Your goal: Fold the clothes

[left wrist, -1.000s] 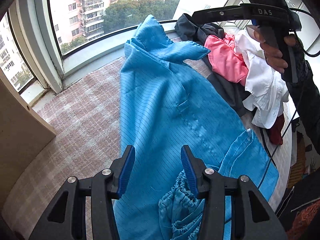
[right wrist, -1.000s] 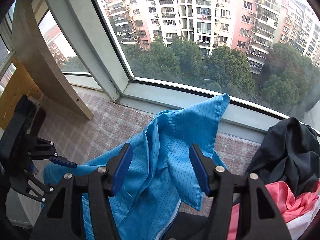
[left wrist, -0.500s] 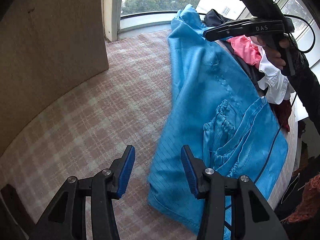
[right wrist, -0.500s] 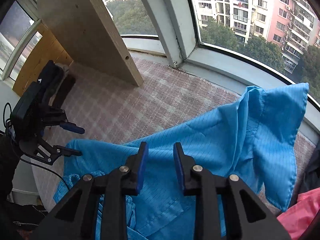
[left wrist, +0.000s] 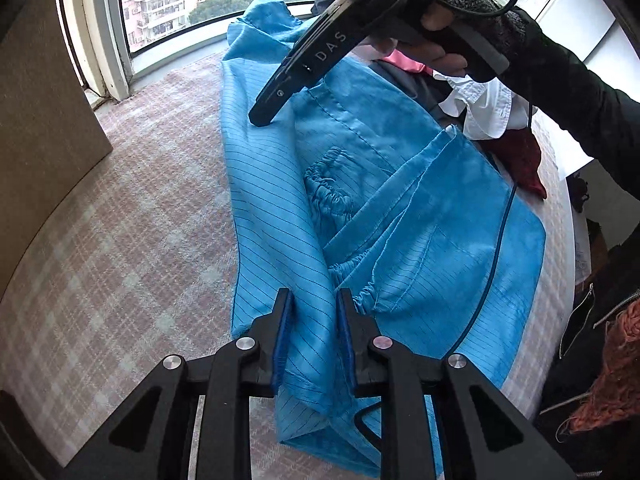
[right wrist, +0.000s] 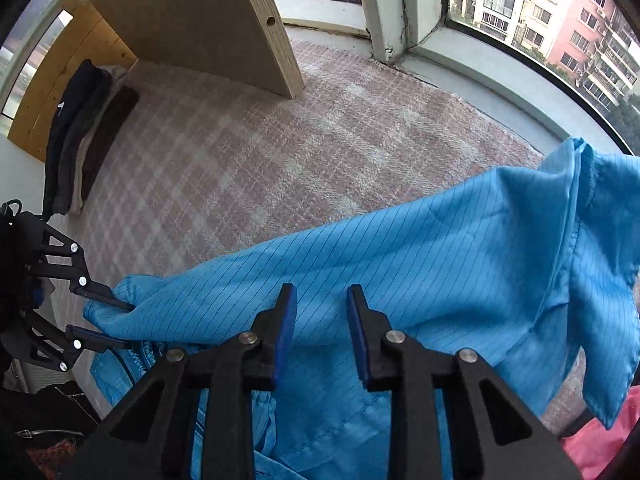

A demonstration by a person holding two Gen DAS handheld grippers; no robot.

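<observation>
left gripper [left wrist: 312, 336]: jaws closing on a raised fold at the near hem of the blue striped garment [left wrist: 400, 184]; a second ago they were standing wider, beside the cloth, so the pinch is just being made.
right gripper [right wrist: 322, 336]: jaws narrowed since a second ago, fabric ridge between the pads, looks pinched; firm hold cannot be told.
garment: lying lengthwise on the pink plaid blanket [right wrist: 248, 152], long edge bunching up between both grippers.
meaning: both ends seem taken, side fold likely next.
clothes pile [left wrist: 492, 108]: white, pink, dark red items waiting beyond.
folded stack [right wrist: 84, 132]: far corner by the wooden board [right wrist: 224, 20].
</observation>
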